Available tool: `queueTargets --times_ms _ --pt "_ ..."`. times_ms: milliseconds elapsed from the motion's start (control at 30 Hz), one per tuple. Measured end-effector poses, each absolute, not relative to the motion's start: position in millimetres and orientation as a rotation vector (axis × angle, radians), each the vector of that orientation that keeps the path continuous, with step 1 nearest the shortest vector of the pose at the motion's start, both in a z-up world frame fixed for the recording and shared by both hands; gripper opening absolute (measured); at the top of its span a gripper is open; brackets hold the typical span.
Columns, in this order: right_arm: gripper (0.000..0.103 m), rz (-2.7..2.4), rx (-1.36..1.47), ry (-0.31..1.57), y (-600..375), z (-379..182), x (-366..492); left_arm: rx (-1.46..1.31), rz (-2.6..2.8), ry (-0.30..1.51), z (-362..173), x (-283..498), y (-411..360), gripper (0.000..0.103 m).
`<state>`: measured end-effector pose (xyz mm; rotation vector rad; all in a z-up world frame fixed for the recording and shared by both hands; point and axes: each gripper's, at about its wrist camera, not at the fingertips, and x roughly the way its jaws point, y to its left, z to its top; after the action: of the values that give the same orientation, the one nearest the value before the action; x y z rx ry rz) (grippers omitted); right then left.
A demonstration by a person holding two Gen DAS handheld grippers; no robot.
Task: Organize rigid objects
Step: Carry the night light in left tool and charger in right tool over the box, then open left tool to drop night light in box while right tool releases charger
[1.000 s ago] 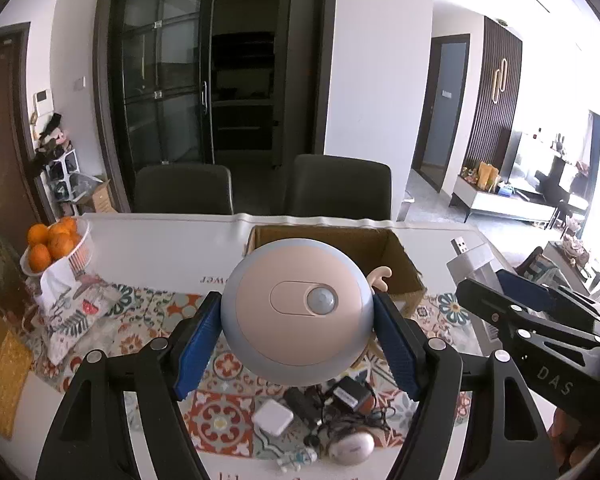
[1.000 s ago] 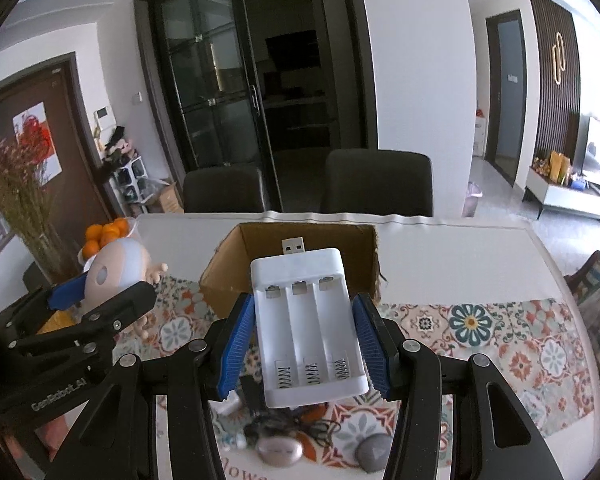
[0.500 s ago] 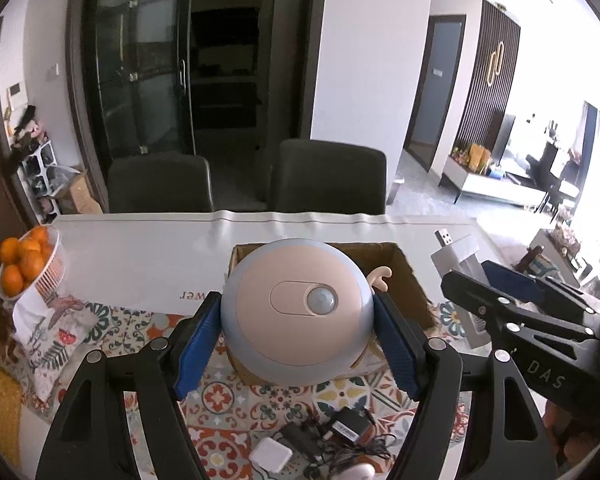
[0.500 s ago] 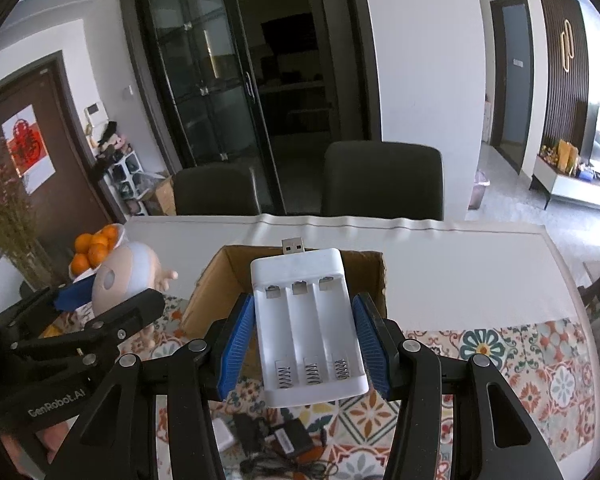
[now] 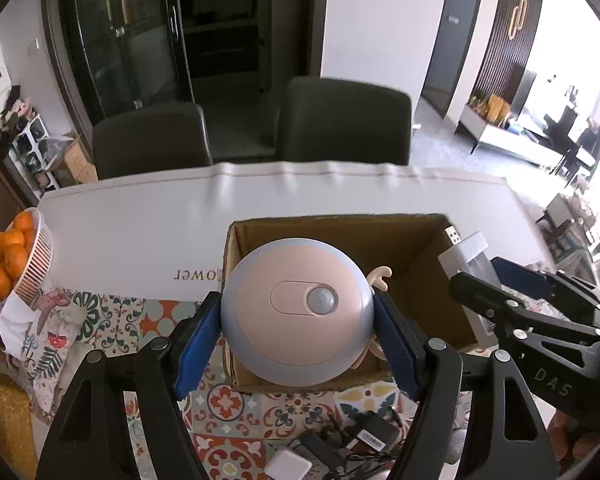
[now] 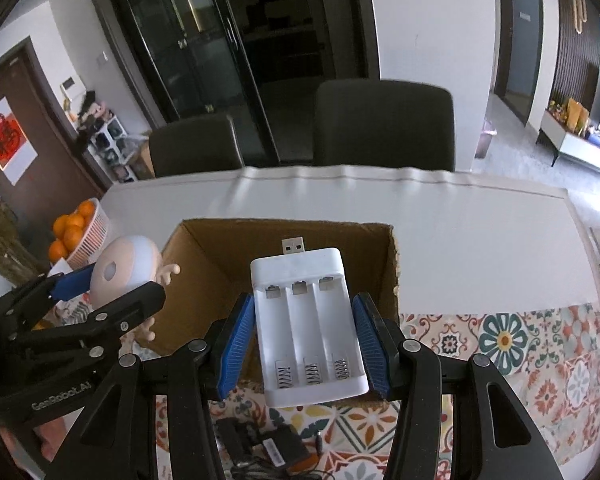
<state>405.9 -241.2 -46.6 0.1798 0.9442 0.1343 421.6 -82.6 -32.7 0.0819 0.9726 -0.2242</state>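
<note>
My left gripper [image 5: 298,344] is shut on a round pink-and-blue toy light [image 5: 296,312] with small antlers, held over the near left part of an open cardboard box [image 5: 340,226]. My right gripper [image 6: 304,344] is shut on a white USB battery charger [image 6: 308,332] with three empty slots, held over the box's [image 6: 204,248] near edge. Each gripper shows in the other's view: the right one with the charger [image 5: 466,256], the left one with the toy [image 6: 120,268].
The box stands on a table with a white cloth [image 5: 140,232] and a patterned mat [image 6: 520,340]. Black adapters and cables [image 5: 360,440] and a white plug [image 5: 288,466] lie near me. A basket of oranges [image 5: 14,256] stands far left. Two dark chairs [image 5: 344,120] stand behind.
Both grippers have moved forward with their objects, from above the cable pile to over the cardboard box. Their grips have not changed.
</note>
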Motion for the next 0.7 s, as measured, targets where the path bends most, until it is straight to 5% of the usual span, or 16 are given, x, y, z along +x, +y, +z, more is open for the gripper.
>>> queueTargets --times_ms 333,633,700 --pt "0.051 0.122 0.176 1.011 -245 -70 426 0.107 -0.212 1.074 -61 442 -85 0.074" --pt "0.052 0.135 0.159 1.022 -238 -72 430 0.152 -0.077 0.996 -50 435 -73 0.088" --pt "0.060 0.140 0.162 1.023 -236 -70 431 0.139 -0.063 0.991 -48 433 -68 0.089"
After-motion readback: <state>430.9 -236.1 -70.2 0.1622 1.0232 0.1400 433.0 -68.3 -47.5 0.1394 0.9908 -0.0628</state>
